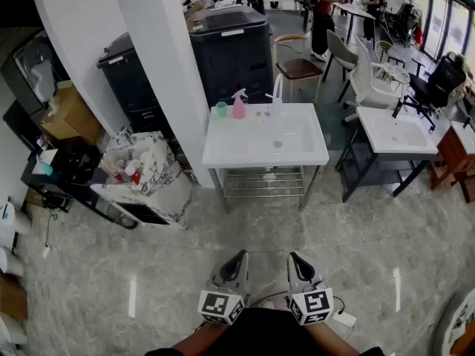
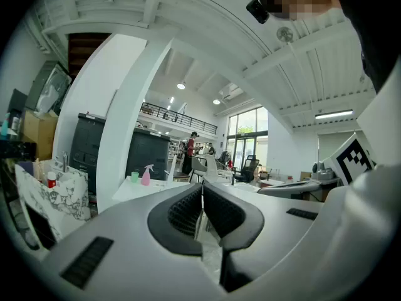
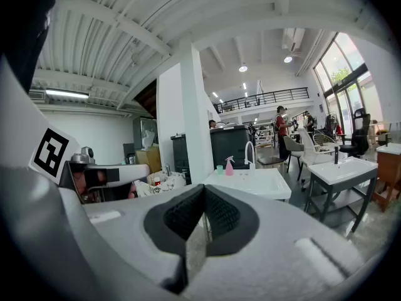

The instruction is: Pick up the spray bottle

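The left tongs (image 2: 202,190) are seen pressed together, their ribbed black pads meeting at the tips with nothing pinched between them. The right tongs (image 3: 203,192) are likewise closed pad against pad, and nothing is held in them. In the head view both are held side by side at the bottom of the frame, close to the person's body. They are pointed forward and roughly level, each with a marker cube (image 1: 220,306) at its rear. Beneath them only the grey marbled floor (image 1: 104,273) is seen.

The pink spray bottle (image 1: 239,104) is stood upright on the back ledge of a white sink (image 1: 223,153), well apart from both tongs and untouched. A small green cup (image 1: 221,110) is placed just beside it on its left. A white tap (image 1: 276,95) is mounted further right on the same ledge. The sink is carried on a metal frame with a wire shelf underneath.

A white pillar (image 1: 171,65) is set just left of the sink, and a large dark cabinet (image 1: 230,47) is placed behind it. A chair (image 1: 297,67) with a brown seat is stood beyond the sink's right end. A second sink (image 1: 393,136) is positioned further to the right. Left of the pillar, a bench (image 1: 159,191) draped in marble-patterned cloth is crowded with small items that cannot be told apart. Persons (image 1: 323,10) are seen standing far back in the room.
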A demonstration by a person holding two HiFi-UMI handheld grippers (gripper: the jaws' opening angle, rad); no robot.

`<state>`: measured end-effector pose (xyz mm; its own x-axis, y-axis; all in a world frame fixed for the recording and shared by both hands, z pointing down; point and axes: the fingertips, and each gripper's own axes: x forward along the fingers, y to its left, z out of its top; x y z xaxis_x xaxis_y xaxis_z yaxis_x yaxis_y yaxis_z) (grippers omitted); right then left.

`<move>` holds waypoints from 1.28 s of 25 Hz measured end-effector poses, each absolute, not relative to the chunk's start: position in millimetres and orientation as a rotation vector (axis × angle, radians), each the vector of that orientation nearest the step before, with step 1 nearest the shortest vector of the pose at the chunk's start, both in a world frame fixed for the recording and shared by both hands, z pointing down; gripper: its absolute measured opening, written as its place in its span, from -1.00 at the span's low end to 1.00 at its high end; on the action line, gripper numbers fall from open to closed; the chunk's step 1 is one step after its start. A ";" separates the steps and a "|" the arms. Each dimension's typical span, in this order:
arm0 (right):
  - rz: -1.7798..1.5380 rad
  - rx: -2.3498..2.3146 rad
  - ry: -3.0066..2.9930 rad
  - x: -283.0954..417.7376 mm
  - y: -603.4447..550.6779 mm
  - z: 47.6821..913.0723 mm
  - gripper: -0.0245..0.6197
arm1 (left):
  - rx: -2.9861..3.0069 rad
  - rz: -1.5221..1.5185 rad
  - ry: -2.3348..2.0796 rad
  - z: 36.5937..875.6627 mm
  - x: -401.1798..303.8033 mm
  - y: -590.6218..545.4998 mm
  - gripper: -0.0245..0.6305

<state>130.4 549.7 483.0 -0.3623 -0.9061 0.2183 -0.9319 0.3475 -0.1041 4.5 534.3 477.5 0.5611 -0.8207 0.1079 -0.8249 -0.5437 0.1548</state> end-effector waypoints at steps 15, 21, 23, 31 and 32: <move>0.461 1.674 -2.524 146.9 539.2 510.3 -0.93 | 2.610 0.065 -1.422 493.3 10.3 514.9 -0.85; 0.462 1.678 -2.455 147.1 501.4 528.3 -0.93 | 2.662 0.019 -1.355 500.0 19.8 469.4 -0.85; 0.439 1.720 -2.419 151.7 480.8 527.7 -0.93 | 2.657 0.039 -1.356 503.6 18.3 445.9 -0.85; 0.494 1.724 -2.367 122.3 365.8 526.9 -0.93 | 2.644 0.077 -1.353 497.4 -14.6 334.5 -0.85; 0.482 1.712 -2.377 113.2 347.6 524.3 -0.93 | 2.649 0.078 -1.350 495.2 -21.3 318.7 -0.85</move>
